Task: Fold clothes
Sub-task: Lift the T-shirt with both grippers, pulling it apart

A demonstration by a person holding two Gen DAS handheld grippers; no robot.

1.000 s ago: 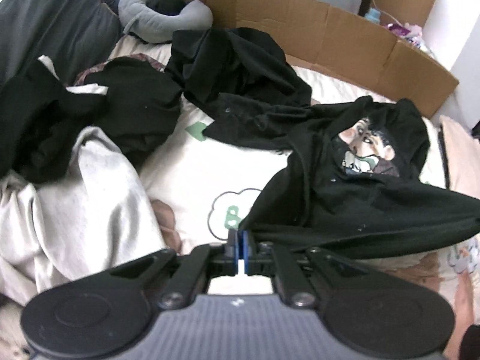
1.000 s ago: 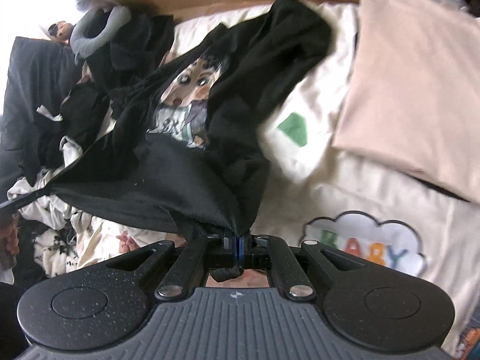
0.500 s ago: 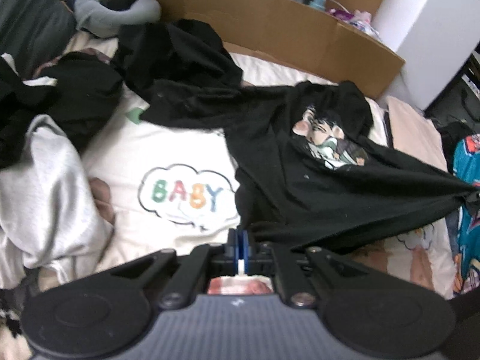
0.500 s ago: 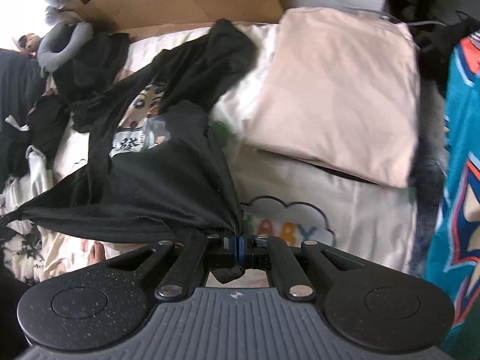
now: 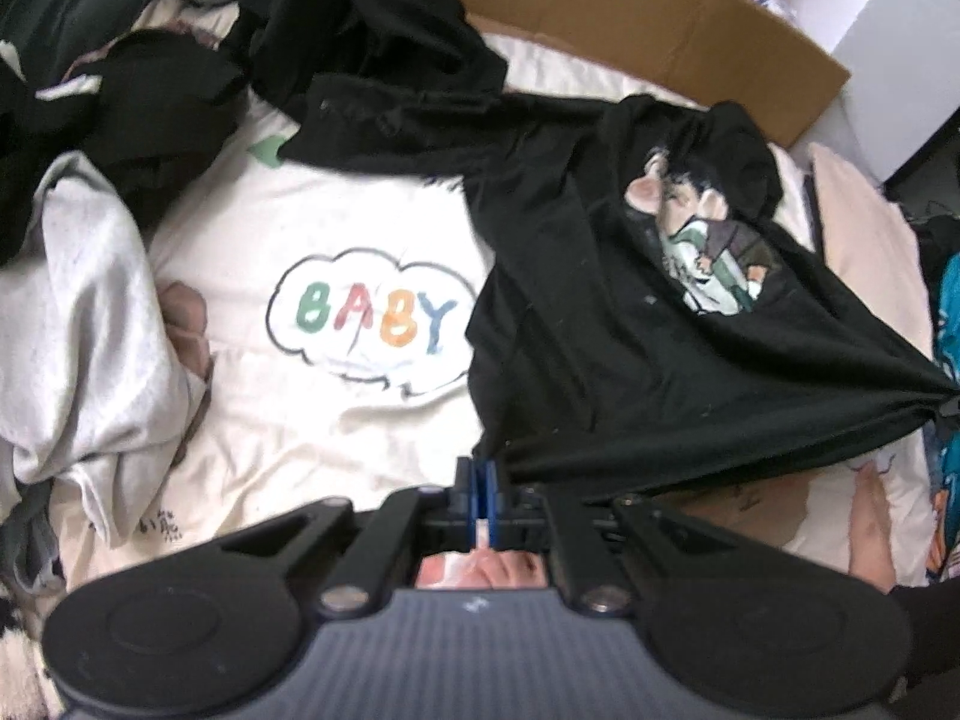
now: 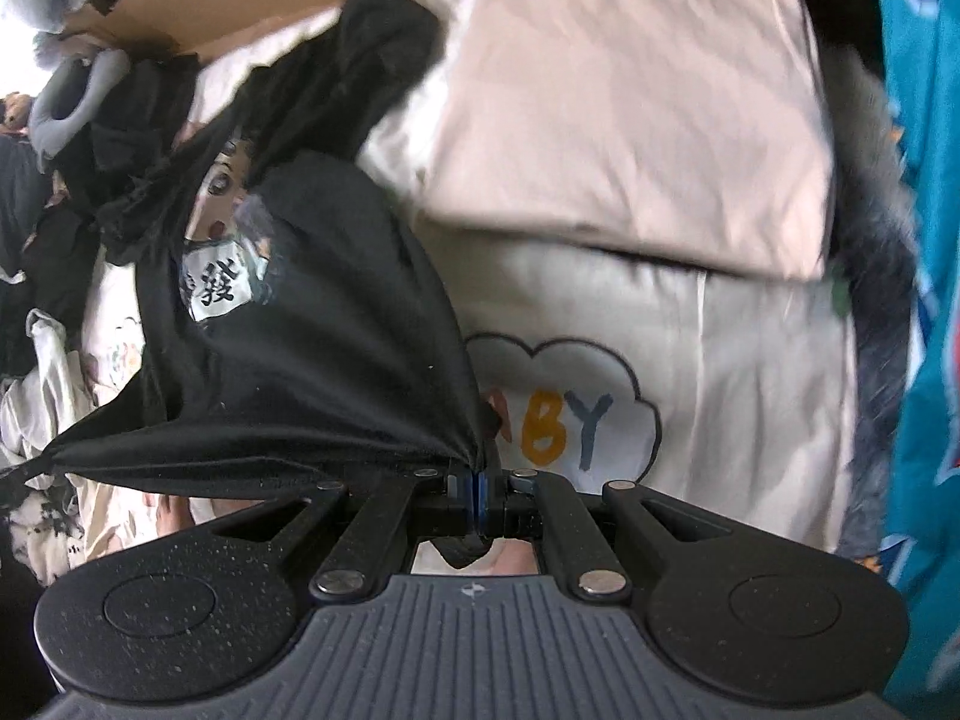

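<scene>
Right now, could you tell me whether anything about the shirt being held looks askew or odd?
Yes: the black T-shirt, pinched by the left gripper and right gripper, is not spread flat. Its far end lies bunched and twisted near the cardboard, and a fold partly hides the cartoon print.

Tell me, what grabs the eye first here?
A black T-shirt with a cartoon print, stretched taut between the left gripper and the right gripper, both shut on its hem. Beneath lies a cream sheet with a colourful BABY cloud; a folded pink garment sits beyond.
</scene>
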